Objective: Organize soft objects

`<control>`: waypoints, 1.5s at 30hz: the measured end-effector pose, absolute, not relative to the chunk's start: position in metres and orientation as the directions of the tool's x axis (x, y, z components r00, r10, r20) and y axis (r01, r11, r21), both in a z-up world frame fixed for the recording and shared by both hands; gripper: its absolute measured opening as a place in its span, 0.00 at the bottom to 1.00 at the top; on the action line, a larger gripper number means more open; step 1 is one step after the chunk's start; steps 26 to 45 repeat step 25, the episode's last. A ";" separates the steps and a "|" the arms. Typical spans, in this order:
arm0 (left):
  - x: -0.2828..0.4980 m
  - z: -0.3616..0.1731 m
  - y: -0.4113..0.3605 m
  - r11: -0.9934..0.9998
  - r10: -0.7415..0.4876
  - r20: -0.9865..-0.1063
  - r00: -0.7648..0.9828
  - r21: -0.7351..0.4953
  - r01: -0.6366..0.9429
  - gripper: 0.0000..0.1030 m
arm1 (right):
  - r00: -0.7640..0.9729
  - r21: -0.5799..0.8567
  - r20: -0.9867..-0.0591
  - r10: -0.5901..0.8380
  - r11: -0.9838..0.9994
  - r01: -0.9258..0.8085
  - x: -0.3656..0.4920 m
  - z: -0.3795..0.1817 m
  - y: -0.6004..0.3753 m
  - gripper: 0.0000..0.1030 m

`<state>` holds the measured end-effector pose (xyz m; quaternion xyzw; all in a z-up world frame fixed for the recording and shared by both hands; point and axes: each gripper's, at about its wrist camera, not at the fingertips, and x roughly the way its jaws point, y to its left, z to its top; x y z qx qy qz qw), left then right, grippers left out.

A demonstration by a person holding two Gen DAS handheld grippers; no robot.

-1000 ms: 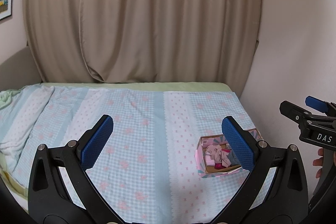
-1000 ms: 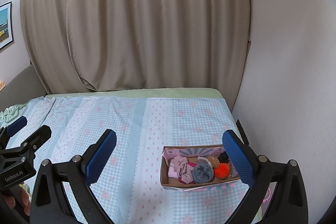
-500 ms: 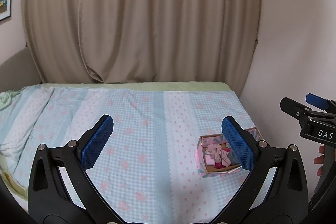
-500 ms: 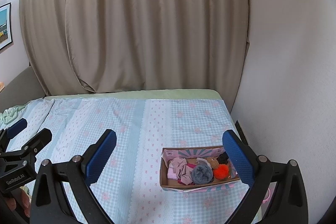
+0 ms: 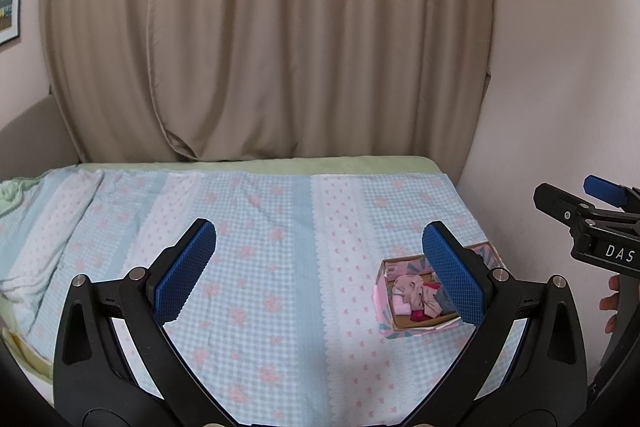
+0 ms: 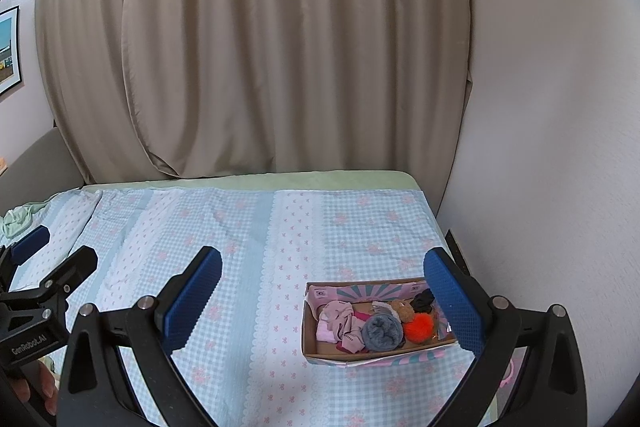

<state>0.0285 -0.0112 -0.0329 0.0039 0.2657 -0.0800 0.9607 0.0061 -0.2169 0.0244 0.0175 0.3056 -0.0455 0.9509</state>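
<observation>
Soft objects fill a shallow cardboard box (image 6: 316,341) that sits on the bed (image 6: 248,227), toward its right side and near the white wall (image 6: 552,147). Starting at the far left of the right wrist view, a framed picture (image 6: 8,49) hangs on the wall, and beige curtains (image 6: 280,47) drape behind the bed across most of the background. A rumpled green cloth (image 6: 18,219) lies at the bed's left edge. The left gripper (image 6: 48,247) shows at the lower left of that view, held by a hand (image 6: 38,389) whose fingers are only partly visible; in its own wrist view the left gripper (image 5: 318,263) stands wide open, blue pads well apart, holding nothing and raised above the checked blue bedspread (image 5: 260,267). Moving rightward, the right gripper (image 6: 322,291) is likewise spread wide and empty above the bed, with the box seen between its fingers, closer to the right one. Inside the box, from left to right, lie a bundle of pink fabric (image 6: 340,321), a rolled grey cloth (image 6: 382,331), a small brown plush piece (image 6: 404,310), an orange fluffy ball (image 6: 419,327) and a black item (image 6: 425,299) at the far right corner. The box's rear wall carries a pink and teal sunburst print. In the left wrist view the same box (image 5: 386,311) lies partly hidden behind the right finger, and the right gripper (image 5: 576,195) reaches in from the right edge.
</observation>
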 end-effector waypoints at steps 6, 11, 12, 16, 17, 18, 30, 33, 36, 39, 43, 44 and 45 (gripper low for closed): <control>0.029 -0.033 -0.011 0.990 -0.133 -0.504 0.853 -0.025 0.139 1.00 | 0.811 0.005 -0.580 -0.080 0.995 0.101 0.006 0.024 -0.217 0.98; 0.027 -0.033 -0.011 0.994 -0.096 -0.495 0.864 0.001 0.112 1.00 | 0.811 0.005 -0.580 -0.077 0.995 0.098 0.006 0.024 -0.218 0.98; 0.027 -0.033 -0.012 0.993 -0.098 -0.492 0.865 0.003 0.115 1.00 | 0.811 0.005 -0.580 -0.078 0.995 0.099 0.006 0.024 -0.217 0.98; 0.024 -0.032 -0.013 0.991 -0.118 -0.478 0.870 -0.002 0.134 1.00 | 0.805 0.005 -0.587 -0.080 0.995 0.103 0.006 0.021 -0.216 0.98; 0.024 -0.033 -0.013 0.990 -0.123 -0.474 0.872 -0.003 0.138 1.00 | 0.804 0.004 -0.589 -0.080 0.995 0.103 0.007 0.021 -0.216 0.98; 0.024 -0.033 -0.013 0.990 -0.125 -0.471 0.873 -0.004 0.139 1.00 | 0.803 0.003 -0.591 -0.082 0.995 0.104 0.007 0.021 -0.214 0.98; 0.029 -0.039 -0.012 0.993 -0.108 -0.480 0.871 -0.003 0.121 1.00 | 0.779 0.004 -0.622 -0.085 0.994 0.112 0.016 0.012 -0.210 0.98; 0.029 -0.039 -0.012 0.993 -0.108 -0.480 0.871 -0.003 0.121 1.00 | 0.779 0.004 -0.622 -0.085 0.994 0.112 0.016 0.012 -0.210 0.98; 0.029 -0.039 -0.012 0.993 -0.108 -0.480 0.871 -0.003 0.121 1.00 | 0.779 0.004 -0.622 -0.085 0.994 0.112 0.016 0.012 -0.210 0.98; 0.029 -0.039 -0.012 0.993 -0.108 -0.480 0.871 -0.003 0.121 1.00 | 0.779 0.004 -0.622 -0.085 0.994 0.112 0.016 0.012 -0.210 0.98; 0.029 -0.039 -0.012 0.993 -0.108 -0.480 0.871 -0.003 0.121 1.00 | 0.779 0.004 -0.622 -0.085 0.994 0.112 0.016 0.012 -0.210 0.98; 0.029 -0.039 -0.012 0.993 -0.108 -0.480 0.871 -0.003 0.121 1.00 | 0.779 0.004 -0.622 -0.085 0.994 0.112 0.016 0.012 -0.210 0.98; 0.029 -0.039 -0.012 0.993 -0.108 -0.480 0.871 -0.003 0.121 1.00 | 0.779 0.004 -0.622 -0.085 0.994 0.112 0.016 0.012 -0.210 0.98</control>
